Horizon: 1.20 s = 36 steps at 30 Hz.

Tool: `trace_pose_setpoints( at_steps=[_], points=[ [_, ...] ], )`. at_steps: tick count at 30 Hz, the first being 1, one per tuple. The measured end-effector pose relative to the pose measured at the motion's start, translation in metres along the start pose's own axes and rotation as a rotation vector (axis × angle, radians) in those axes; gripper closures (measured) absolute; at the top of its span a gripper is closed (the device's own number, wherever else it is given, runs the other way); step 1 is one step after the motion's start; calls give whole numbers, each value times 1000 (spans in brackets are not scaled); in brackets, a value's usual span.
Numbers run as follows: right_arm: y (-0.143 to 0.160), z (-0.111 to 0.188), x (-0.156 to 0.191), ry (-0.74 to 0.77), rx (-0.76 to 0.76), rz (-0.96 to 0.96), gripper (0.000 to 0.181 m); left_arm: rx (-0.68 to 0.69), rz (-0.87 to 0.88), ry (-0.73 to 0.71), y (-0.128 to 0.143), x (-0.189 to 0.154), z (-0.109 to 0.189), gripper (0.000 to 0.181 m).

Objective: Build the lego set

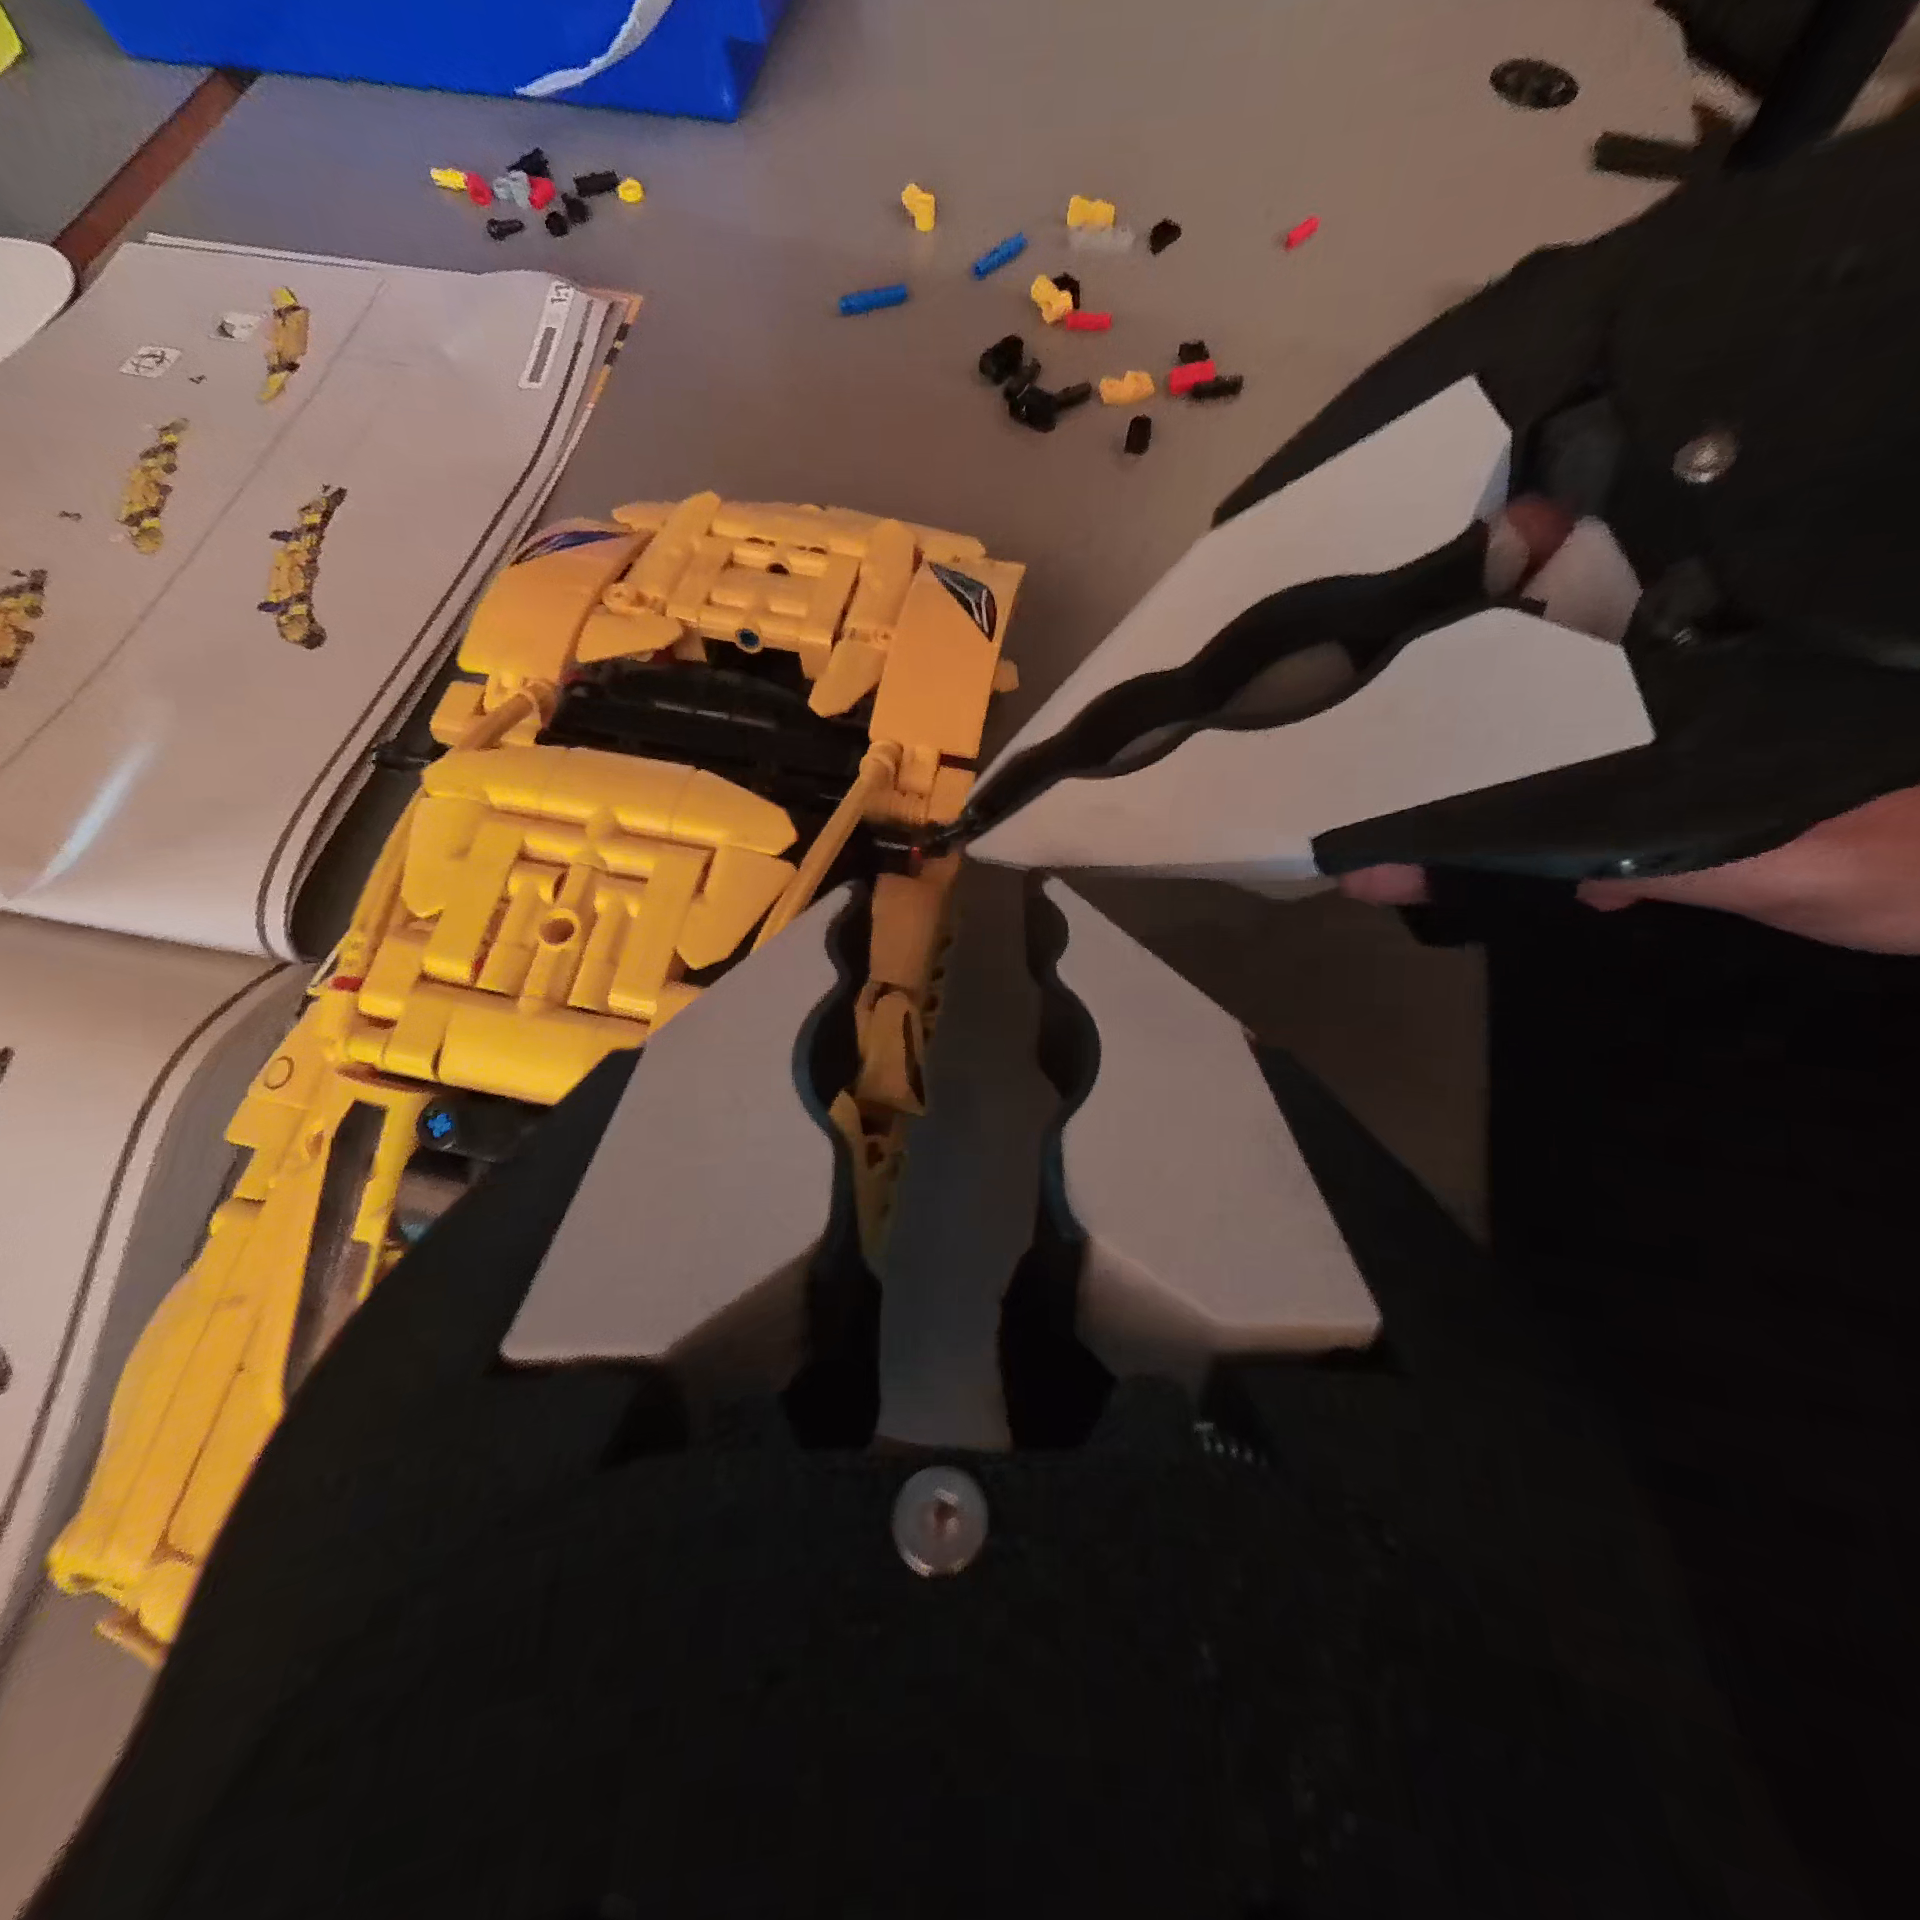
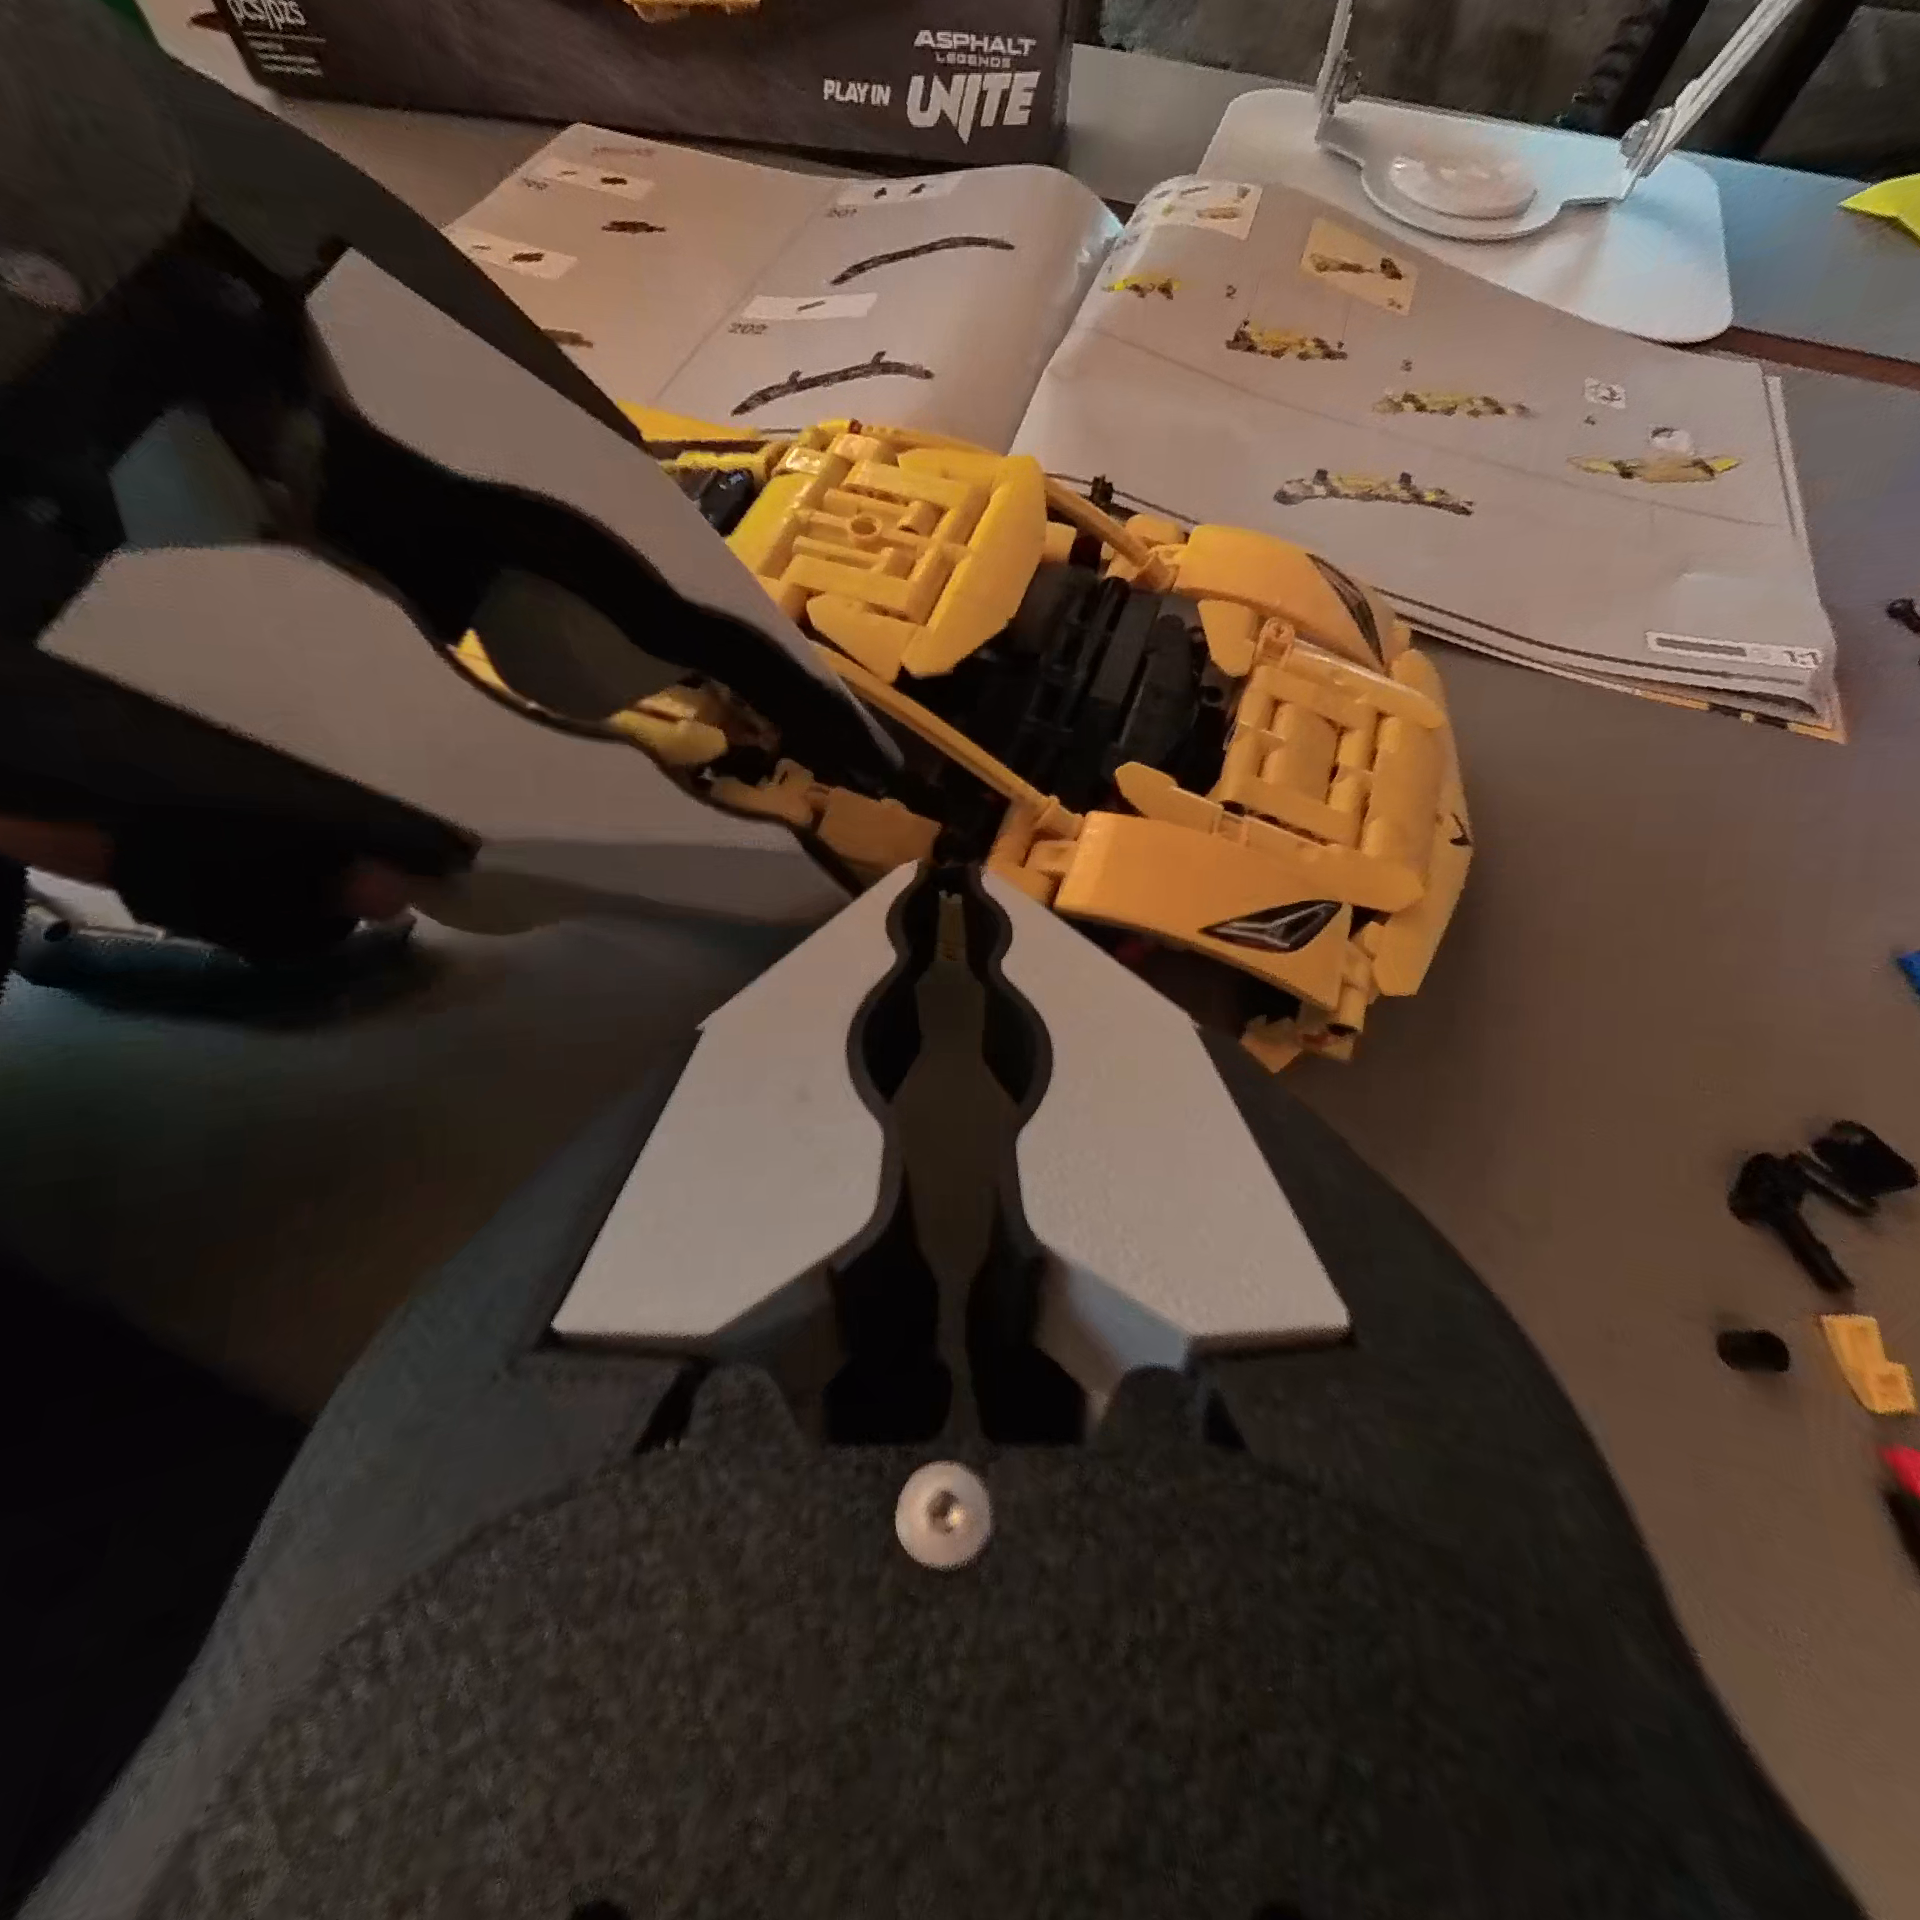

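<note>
Left wrist view shows the left claw (image 1: 940, 894) with its fingers spread apart, straddling a yellow side strip of the yellow lego car (image 1: 582, 904), which lies on the grey desk (image 1: 790, 416) partly over the open instruction booklet (image 1: 260, 582). Whether the finger pads actually touch that strip cannot be told. From the right of this view the right claw (image 1: 971, 831) reaches in, its tips drawn together on a small dark piece (image 1: 914, 847) at the car's side, just beyond the left claw's tips; a hand (image 1: 1766, 883) grips its handle. Right wrist view shows the right claw (image 2: 948, 878) from behind, fingertips nearly meeting at the same spot by the car's door edge, with the left claw (image 2: 862, 821) coming in from the left and pressed close against the car body. Loose lego pieces (image 1: 1070, 322), black, yellow, red and blue, lie scattered on the desk beyond the car, well apart from both claws. A dark product box (image 2: 665, 73) stands behind the booklet, a blue container (image 1: 447, 42) sits at the far desk edge, and a white stand base (image 2: 1475, 208) rests near the booklet's far corner.
</note>
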State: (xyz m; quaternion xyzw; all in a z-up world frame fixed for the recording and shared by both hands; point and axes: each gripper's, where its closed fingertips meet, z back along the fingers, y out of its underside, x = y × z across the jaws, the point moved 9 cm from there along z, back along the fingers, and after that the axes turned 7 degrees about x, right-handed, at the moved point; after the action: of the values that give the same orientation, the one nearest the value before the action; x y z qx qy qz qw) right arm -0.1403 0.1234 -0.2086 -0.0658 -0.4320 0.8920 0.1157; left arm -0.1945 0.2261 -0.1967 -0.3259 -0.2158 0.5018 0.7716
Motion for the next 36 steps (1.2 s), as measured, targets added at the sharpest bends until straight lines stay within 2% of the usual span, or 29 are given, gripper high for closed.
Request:
trace_pose_setpoints(
  at_steps=[8, 13, 17, 21, 25, 29, 36],
  points=[
    [-1, -6, 1, -25, 30, 8, 175, 31, -53, -52, 3, -3, -1, 157],
    [0, 4, 3, -4, -7, 29, 176, -12, 0, -4, 1, 1, 10, 162],
    [2, 12, -1, -48, -25, -21, 176, -52, 39, 45, 2, 3, 18, 162],
    [5, 11, -6, -64, -13, -51, 176, -6, -54, -11, -2, -2, 9, 161],
    [6, 10, -2, -36, -2, -12, 176, 118, -142, -136, 3, -3, -3, 160],
    [5, 7, -2, -15, 6, -4, 176, 186, -210, -222, 3, -8, -12, 160],
    [0, 3, 0, 17, -3, 16, 176, 154, -237, -223, 5, -8, -10, 164]
  ],
)
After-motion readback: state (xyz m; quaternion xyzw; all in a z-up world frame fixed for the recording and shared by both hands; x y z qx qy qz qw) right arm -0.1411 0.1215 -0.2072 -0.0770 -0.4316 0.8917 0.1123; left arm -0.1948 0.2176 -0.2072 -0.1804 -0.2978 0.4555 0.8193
